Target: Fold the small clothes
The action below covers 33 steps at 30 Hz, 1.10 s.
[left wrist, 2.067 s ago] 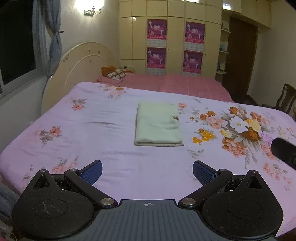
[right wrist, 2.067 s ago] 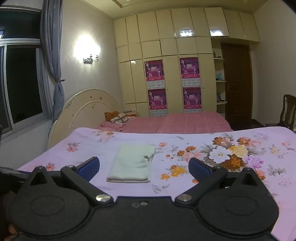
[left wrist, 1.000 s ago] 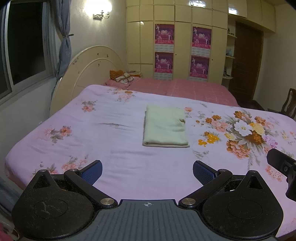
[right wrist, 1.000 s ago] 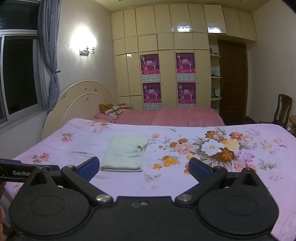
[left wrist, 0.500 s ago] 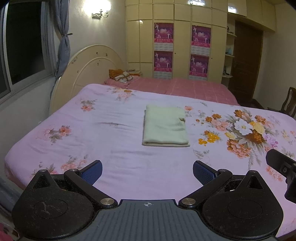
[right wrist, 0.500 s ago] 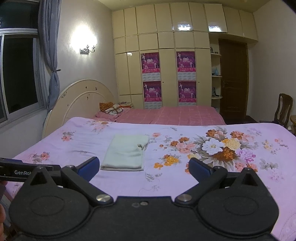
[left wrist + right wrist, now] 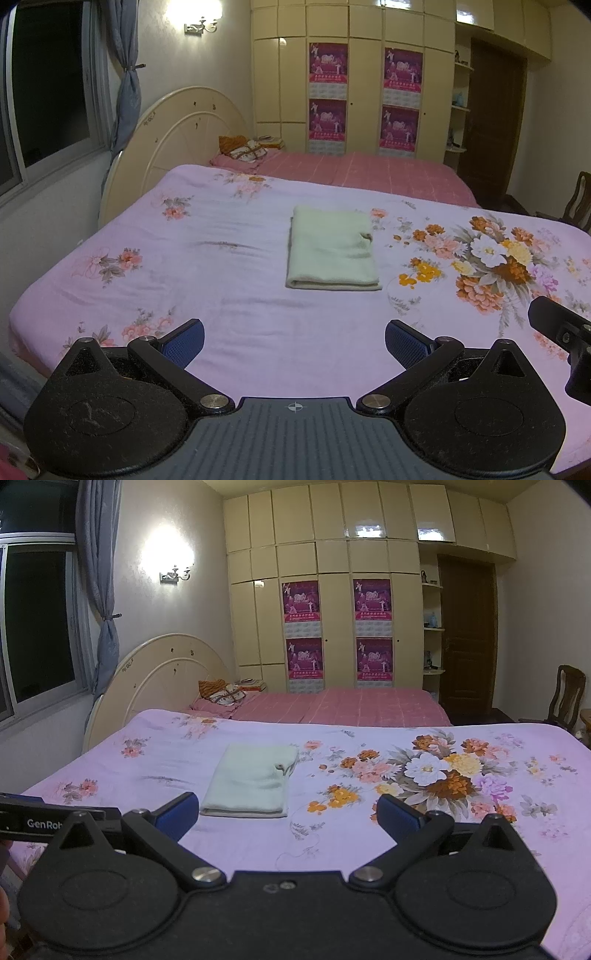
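A pale green cloth lies folded into a neat rectangle on the lilac flowered bedsheet; the right wrist view shows the same cloth left of centre. My left gripper hangs open over the near part of the bed, well short of the cloth, with nothing between its blue pads. My right gripper is open too, held back from the cloth, empty. A black part of the right gripper shows at the right edge of the left wrist view.
A rounded cream headboard stands at the left. Beyond lies a pink bed with pillows. Tall wardrobes, a dark door and a wooden chair line the far side. A window is at left.
Both grippers have drawn back and risen slightly from the bed over the two seconds, so the folded cloth looks a little farther away. In the last half second almost nothing moved.
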Each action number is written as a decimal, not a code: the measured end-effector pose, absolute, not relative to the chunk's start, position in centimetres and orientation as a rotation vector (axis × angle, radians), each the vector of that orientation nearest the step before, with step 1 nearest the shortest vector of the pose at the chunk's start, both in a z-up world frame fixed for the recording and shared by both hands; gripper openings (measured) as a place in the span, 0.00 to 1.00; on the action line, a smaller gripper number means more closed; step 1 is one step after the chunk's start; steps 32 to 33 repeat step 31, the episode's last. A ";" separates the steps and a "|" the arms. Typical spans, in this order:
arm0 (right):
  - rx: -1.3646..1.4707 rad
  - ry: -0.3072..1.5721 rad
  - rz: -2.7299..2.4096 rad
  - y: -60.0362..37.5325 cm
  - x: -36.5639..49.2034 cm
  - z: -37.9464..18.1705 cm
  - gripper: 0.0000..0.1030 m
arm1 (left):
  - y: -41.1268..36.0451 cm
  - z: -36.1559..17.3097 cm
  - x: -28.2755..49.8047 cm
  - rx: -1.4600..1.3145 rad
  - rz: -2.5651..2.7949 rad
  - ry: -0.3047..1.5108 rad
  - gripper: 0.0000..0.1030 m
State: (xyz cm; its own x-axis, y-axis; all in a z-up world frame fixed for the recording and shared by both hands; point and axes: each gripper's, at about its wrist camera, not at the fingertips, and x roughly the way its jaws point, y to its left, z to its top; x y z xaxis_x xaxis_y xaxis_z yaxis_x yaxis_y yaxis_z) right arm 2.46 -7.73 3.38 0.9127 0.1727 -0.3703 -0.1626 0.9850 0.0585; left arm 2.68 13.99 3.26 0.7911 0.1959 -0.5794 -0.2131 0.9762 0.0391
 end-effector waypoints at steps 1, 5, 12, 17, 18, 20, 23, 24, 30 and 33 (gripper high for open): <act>0.025 0.384 0.174 -7.7 2.5 3.3 0.99 | 14.0 3.2 2.7 -0.027 0.221 0.620 1.00; 0.027 0.385 0.174 -7.7 2.5 3.3 0.99 | 14.0 3.1 2.8 -0.025 0.219 0.623 1.00; 0.027 0.393 0.173 -7.6 2.9 2.9 0.99 | 13.9 3.0 3.2 -0.026 0.218 0.631 1.00; 0.028 0.393 0.173 -7.6 2.9 3.0 0.99 | 13.8 3.0 3.2 -0.024 0.219 0.630 1.00; 0.027 0.394 0.175 -7.6 2.9 2.9 0.99 | 13.9 3.0 3.2 -0.024 0.218 0.630 1.00; 0.024 0.394 0.174 -7.7 3.1 2.8 0.99 | 13.9 3.0 3.2 -0.023 0.216 0.633 1.00; 0.028 0.398 0.177 -7.7 3.2 2.7 0.99 | 13.7 2.7 3.6 -0.011 0.208 0.641 1.00; 0.029 0.400 0.178 -7.6 3.3 2.5 0.99 | 13.6 2.6 3.7 -0.001 0.204 0.638 1.00; 0.023 0.413 0.190 -7.8 4.1 2.2 0.99 | 13.4 2.5 4.0 0.005 0.170 0.619 1.00; 0.021 0.416 0.191 -7.8 4.2 2.1 0.99 | 13.5 2.5 4.2 0.003 0.173 0.615 1.00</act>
